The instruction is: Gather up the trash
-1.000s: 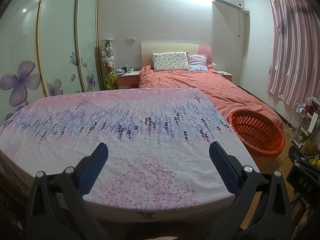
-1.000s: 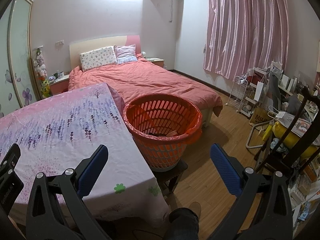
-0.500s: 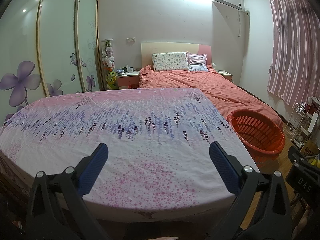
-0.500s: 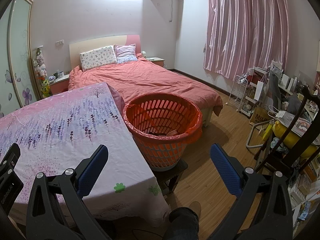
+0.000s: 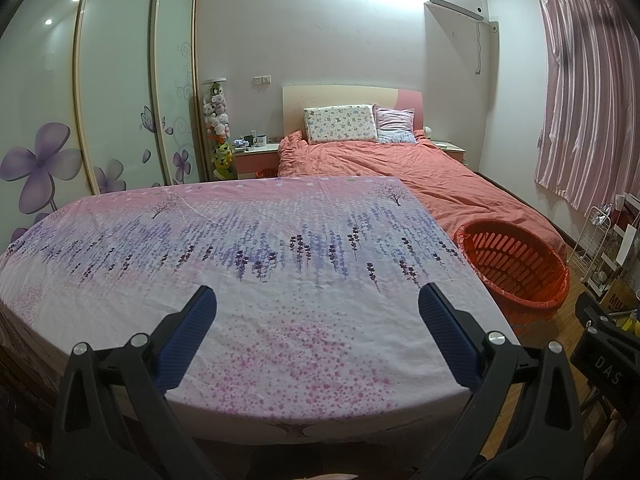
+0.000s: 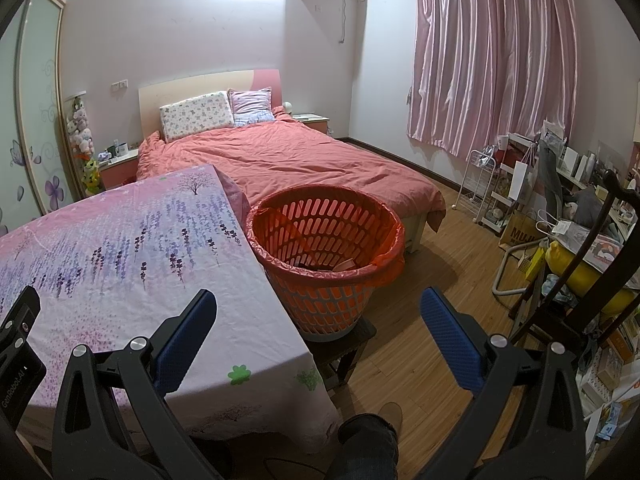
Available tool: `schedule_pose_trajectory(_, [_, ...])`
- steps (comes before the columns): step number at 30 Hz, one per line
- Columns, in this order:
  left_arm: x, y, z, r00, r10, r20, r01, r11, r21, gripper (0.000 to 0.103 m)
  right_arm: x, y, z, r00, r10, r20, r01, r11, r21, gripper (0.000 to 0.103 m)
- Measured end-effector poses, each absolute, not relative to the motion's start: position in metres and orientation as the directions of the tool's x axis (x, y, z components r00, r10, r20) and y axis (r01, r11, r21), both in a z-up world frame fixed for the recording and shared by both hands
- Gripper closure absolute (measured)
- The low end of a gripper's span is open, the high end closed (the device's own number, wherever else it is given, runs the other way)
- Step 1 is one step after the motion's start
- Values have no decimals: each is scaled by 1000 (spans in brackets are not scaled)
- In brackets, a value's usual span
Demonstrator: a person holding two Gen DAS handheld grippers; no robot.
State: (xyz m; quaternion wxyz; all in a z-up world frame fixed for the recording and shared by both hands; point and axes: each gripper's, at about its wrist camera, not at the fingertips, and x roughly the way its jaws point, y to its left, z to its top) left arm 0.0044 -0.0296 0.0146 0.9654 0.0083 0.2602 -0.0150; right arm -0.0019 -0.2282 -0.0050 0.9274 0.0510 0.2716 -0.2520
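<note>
Two claws hang spread wide with nothing between their blue pads, the left claw [image 5: 316,328] over the near part of the table [image 5: 248,240] and the right claw [image 6: 318,330] off the table's corner, looking toward the basket [image 6: 324,240]. From largest to smallest: the bed [image 6: 288,160] fills the back of the room, the table with its flowered cloth takes up the near left, and the orange basket, lined with a thin orange bag, stands on a low dark stool just beside the table's right edge. No trash shows anywhere on the cloth; what can be seen of it lies inside the basket, where a few flat scraps [image 6: 344,265] rest at the bottom. I judge the step in hand to be a last check, or a search for anything left: sweep each camera slowly along the table's edges and the floor beside the stool, and keep the claws apart until a piece is squarely between the pads. Much is hidden: the basket's bottom is mostly in shadow, the floor under the table and behind the basket is out of sight, the table's far left edge is bent by the lens, and the cluttered shelves [image 6: 520,184] at right are too jumbled to tell rubbish from belongings. A trouser leg and shoe [image 6: 390,414] are cut off at the bottom edge.
</note>
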Motion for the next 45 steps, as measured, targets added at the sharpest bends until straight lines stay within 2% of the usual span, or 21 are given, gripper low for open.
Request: schedule_pose_trajectory(45, [2, -28, 13, 862, -17, -507, 30, 999, 18, 4, -1, -228, -3, 724, -439, -532, 494, 868, -43, 2])
